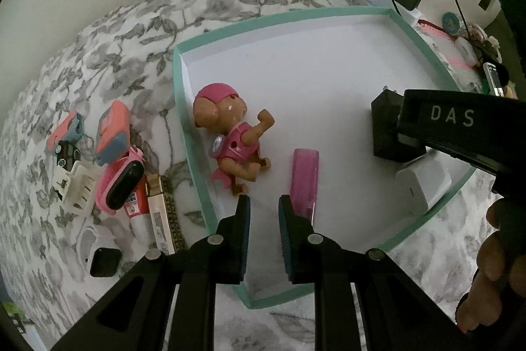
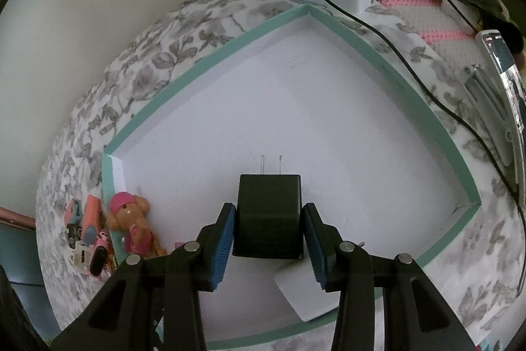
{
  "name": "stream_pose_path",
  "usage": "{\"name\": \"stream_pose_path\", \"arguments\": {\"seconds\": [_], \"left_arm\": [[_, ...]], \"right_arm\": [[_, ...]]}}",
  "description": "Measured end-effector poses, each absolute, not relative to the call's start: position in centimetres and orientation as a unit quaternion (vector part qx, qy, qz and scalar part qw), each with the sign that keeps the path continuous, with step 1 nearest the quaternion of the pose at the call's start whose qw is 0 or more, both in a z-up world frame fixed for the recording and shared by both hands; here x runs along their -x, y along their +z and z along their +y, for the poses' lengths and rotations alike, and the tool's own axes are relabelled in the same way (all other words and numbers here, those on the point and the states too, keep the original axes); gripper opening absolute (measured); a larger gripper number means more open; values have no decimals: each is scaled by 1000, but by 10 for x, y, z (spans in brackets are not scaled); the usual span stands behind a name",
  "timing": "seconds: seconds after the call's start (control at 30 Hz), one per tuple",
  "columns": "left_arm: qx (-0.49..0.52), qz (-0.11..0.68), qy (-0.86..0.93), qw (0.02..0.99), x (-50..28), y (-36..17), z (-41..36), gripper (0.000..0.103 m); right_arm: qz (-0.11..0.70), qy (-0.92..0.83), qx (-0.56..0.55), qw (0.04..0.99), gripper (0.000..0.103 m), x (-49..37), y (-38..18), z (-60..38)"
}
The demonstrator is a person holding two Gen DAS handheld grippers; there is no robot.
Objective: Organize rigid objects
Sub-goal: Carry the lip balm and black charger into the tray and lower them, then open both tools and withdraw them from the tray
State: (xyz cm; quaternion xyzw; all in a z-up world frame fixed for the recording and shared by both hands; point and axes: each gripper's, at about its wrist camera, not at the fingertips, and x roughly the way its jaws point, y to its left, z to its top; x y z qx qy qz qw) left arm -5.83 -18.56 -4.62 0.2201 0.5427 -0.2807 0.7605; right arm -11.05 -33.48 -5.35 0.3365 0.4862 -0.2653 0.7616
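Right gripper (image 2: 269, 239): pads clamped on black plug adapter (image 2: 268, 213), prongs forward, over tray (image 2: 184, 78). Left gripper (image 1: 264, 221): nearly closed, empty, above tray floor. Placed in tray: pink pup figure (image 1: 231, 137), pink tube (image 1: 305, 180), white charger (image 1: 422, 188). Outstanding: cluster on floral cloth (image 1: 131, 32), including pink band (image 1: 120, 186) and white clip (image 1: 77, 188). Roughly a third done, by estimate. Legible writing: "DAS" on the right gripper's body
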Motion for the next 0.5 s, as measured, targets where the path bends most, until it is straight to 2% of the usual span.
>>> {"name": "stream_pose_path", "arguments": {"seconds": [0.3,0.37,0.43,0.5], "left_arm": [[-206,540,-284,765,56,-40,-183,18],[-202,538,-284,767,55,-38,-181,22],[-192,538,-282,770,53,-34,-179,32],[-183,538,-281,773,50,-31,-176,35]], "right_arm": [[480,-274,-335,763,45,111,-48,-336],[479,-276,-329,766,46,111,-46,-336],[477,-278,-325,768,48,112,-45,-336],[475,-279,-325,769,49,112,-44,-336]]}}
